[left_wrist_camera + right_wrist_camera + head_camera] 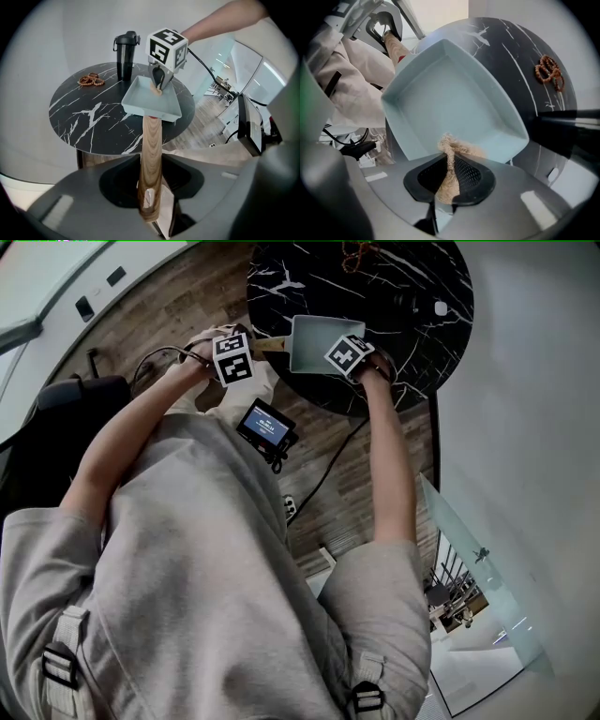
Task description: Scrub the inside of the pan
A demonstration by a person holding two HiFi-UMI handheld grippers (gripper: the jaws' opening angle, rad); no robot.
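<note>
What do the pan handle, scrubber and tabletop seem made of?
The handle looks like wood: brown grain, matte. The scrubber looks like tan, frayed plant fibre, perhaps loofah. The tabletop is black stone or imitation: white veins, slight sheen.

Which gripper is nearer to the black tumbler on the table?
Right. The right gripper is over the pan, close to the tumbler, shut on a scrubber. The left gripper is off the table's near edge, holding the pan's handle.

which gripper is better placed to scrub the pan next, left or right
Right, likely. The right gripper is shut on the tan scrubber, which touches the inside of the pan; the left gripper clamps the wooden handle, steadying it.
</note>
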